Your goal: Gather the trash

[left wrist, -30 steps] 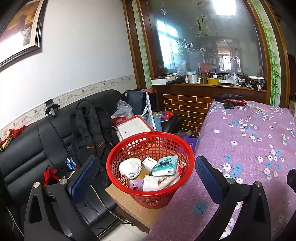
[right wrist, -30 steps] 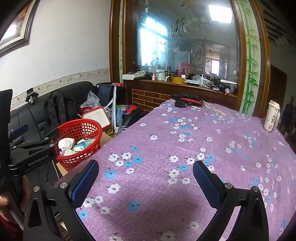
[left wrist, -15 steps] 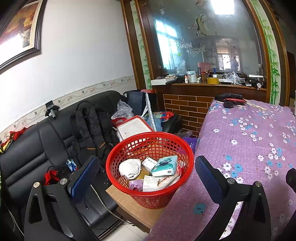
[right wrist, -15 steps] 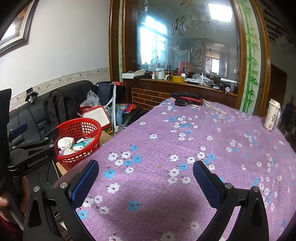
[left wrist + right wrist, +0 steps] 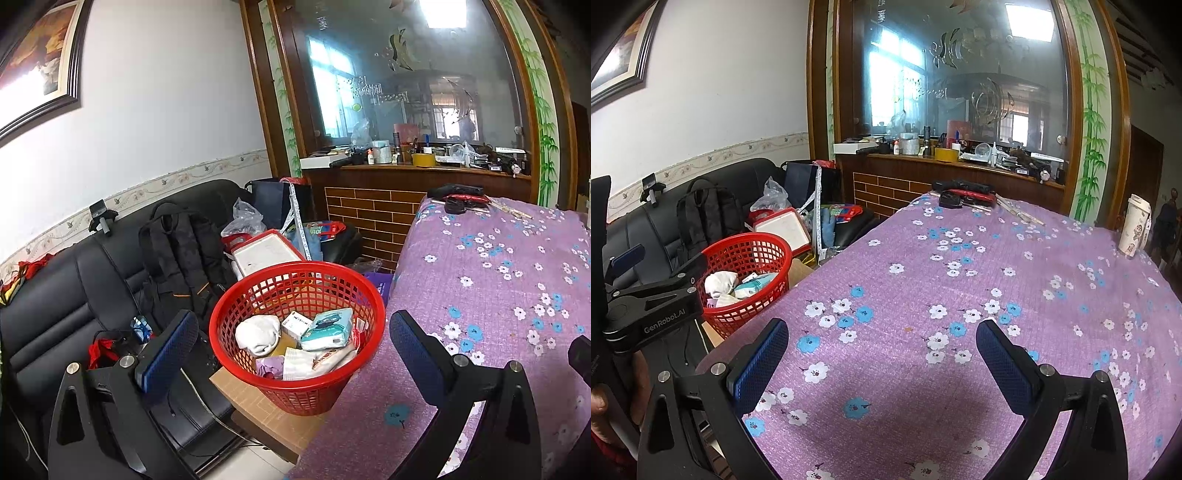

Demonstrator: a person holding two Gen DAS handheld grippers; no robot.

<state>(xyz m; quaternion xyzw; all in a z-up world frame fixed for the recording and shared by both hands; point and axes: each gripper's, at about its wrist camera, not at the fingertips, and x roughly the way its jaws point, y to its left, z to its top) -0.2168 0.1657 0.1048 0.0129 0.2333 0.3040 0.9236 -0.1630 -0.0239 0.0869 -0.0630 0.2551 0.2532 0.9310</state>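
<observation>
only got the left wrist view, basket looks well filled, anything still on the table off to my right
Observer: Yes, a white printed cup stands upright near the far right edge of the purple tablecloth. I cannot tell whether it is trash.
Operator: ok is the right gripper carrying something
Observer: No, the right gripper is open and empty, held above the tablecloth's near end.

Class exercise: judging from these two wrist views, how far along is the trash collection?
Done: the red basket already holds trash, including a white wad and a tissue pack. In hand: nothing; the left gripper and right gripper are both open and empty. Left: the purple tablecloth nearby shows no loose trash; a cup and clutter stand at its far edge.
</observation>
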